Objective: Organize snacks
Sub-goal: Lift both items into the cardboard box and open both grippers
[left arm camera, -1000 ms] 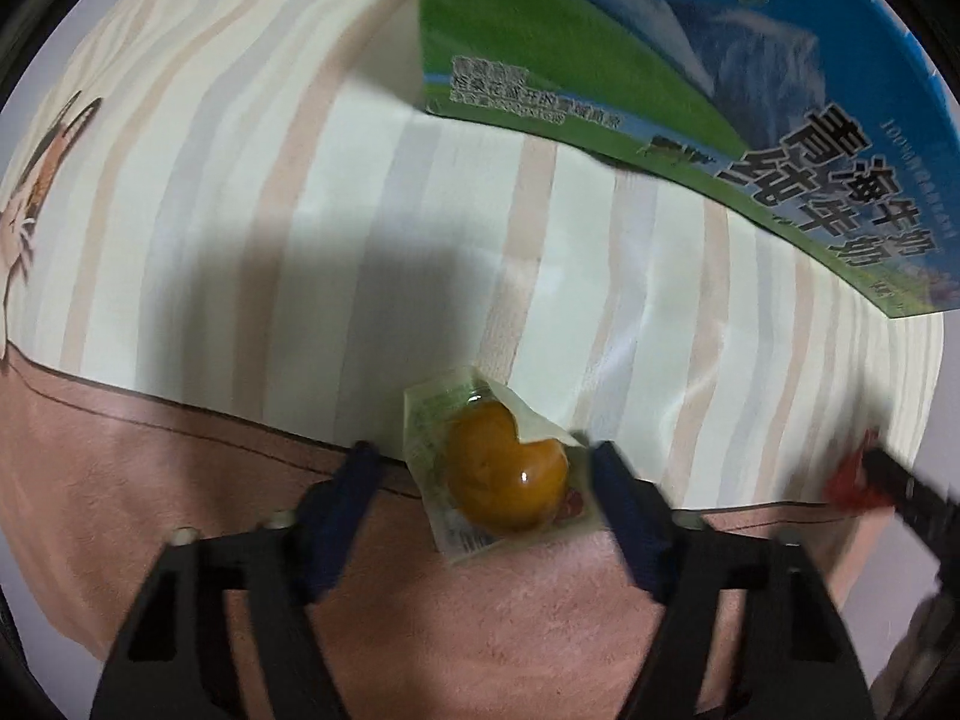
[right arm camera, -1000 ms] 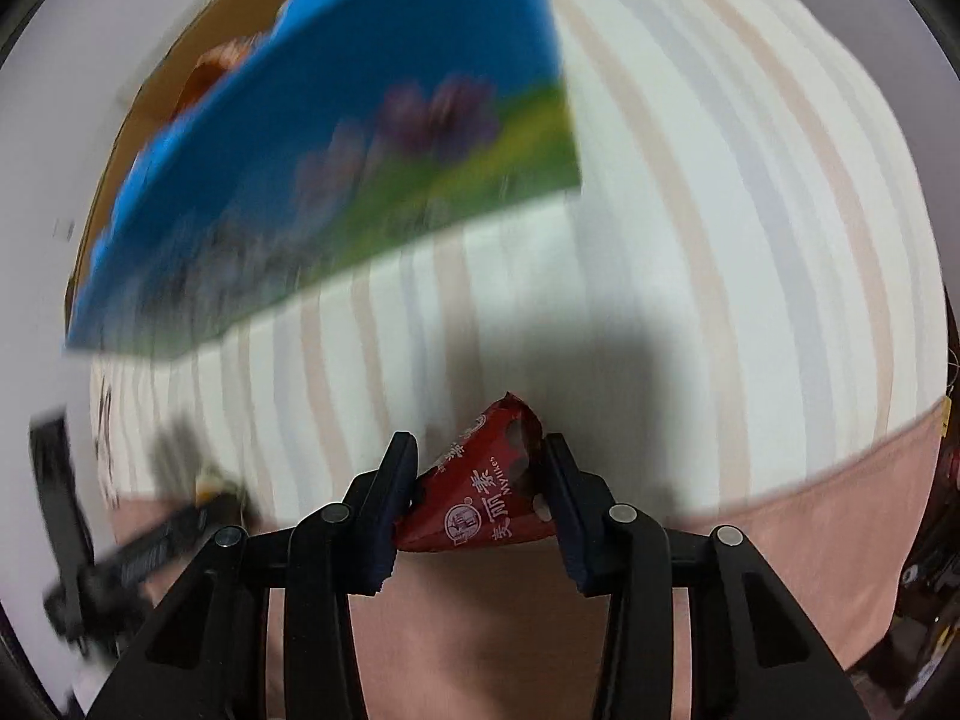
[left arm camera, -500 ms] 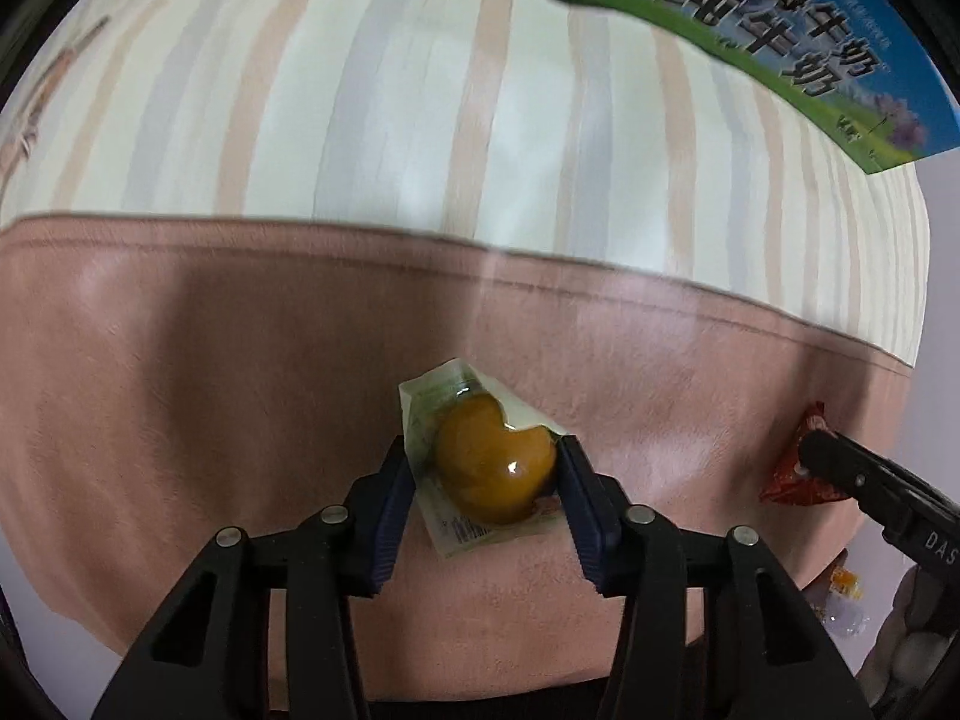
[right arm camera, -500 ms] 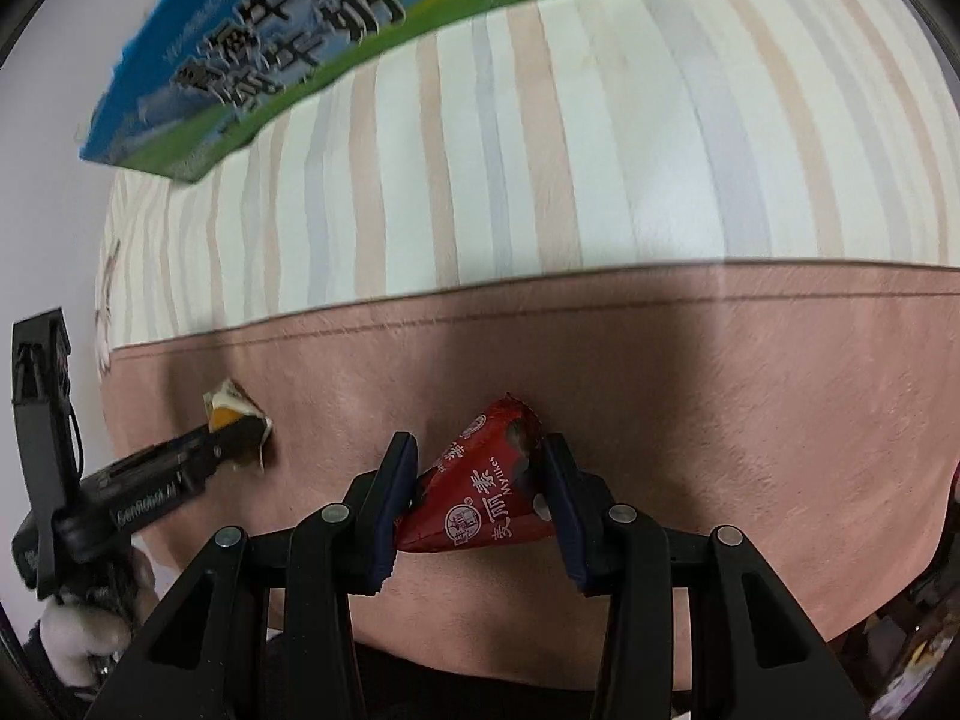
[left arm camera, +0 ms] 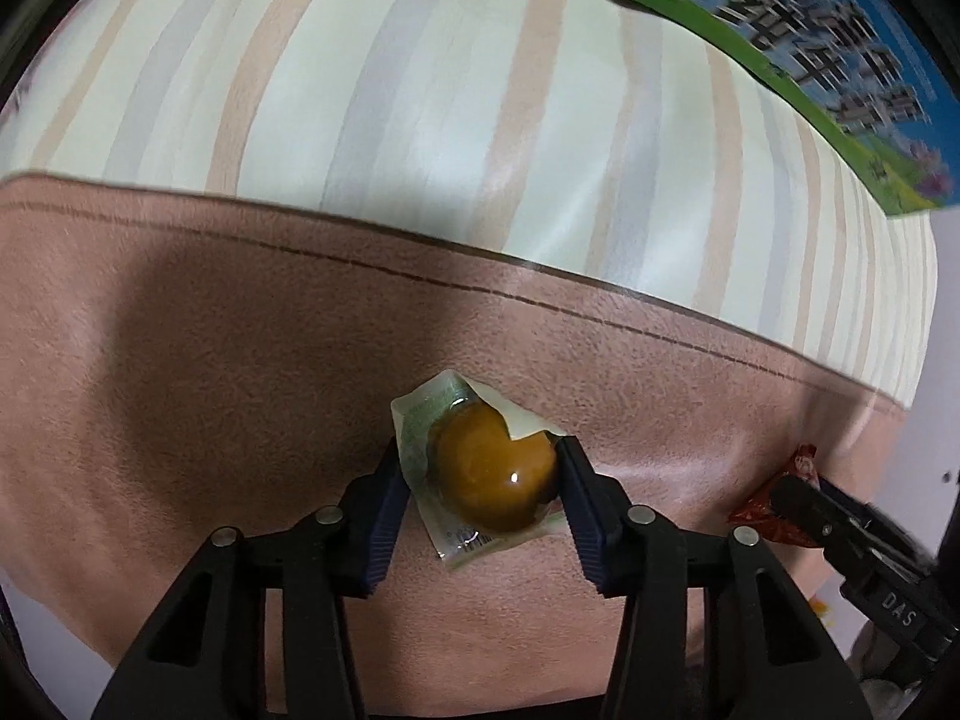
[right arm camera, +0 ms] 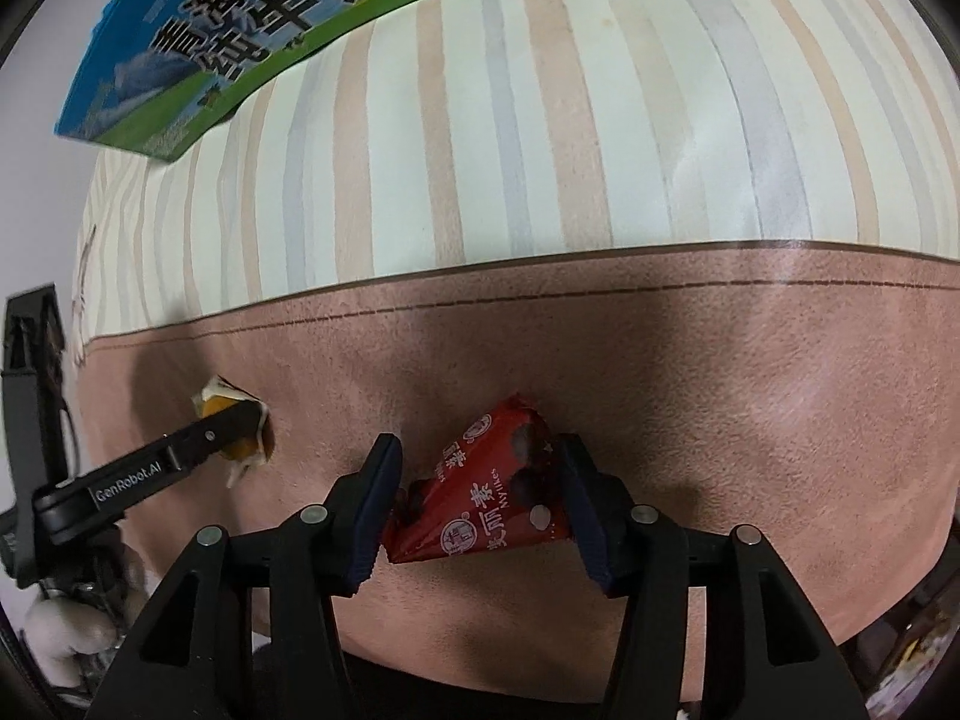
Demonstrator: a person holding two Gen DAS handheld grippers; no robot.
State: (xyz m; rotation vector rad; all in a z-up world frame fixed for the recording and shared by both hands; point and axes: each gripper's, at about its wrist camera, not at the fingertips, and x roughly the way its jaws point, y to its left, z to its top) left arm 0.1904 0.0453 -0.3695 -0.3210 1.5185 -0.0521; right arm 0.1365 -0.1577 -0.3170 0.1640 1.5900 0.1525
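My left gripper (left arm camera: 480, 474) is shut on a clear packet with a brown braised egg (left arm camera: 492, 474), held over the pink band of the tablecloth (left arm camera: 240, 396). My right gripper (right arm camera: 480, 480) is shut on a red triangular snack packet (right arm camera: 486, 498) over the same pink band. In the right wrist view the left gripper (right arm camera: 240, 429) with the egg packet (right arm camera: 231, 420) is at the left. In the left wrist view the red packet (left arm camera: 774, 510) shows at the right edge in the right gripper's fingers (left arm camera: 816, 510).
A blue and green milk carton box (right arm camera: 270, 24) lies flat on the striped part of the cloth (right arm camera: 540, 120) at the far side; it also shows in the left wrist view (left arm camera: 840, 60). The table's near edge is just below both grippers.
The left gripper closed on the egg packet. Both grippers pulled back from the striped cloth near the box to over the pink band, each carrying its packet.
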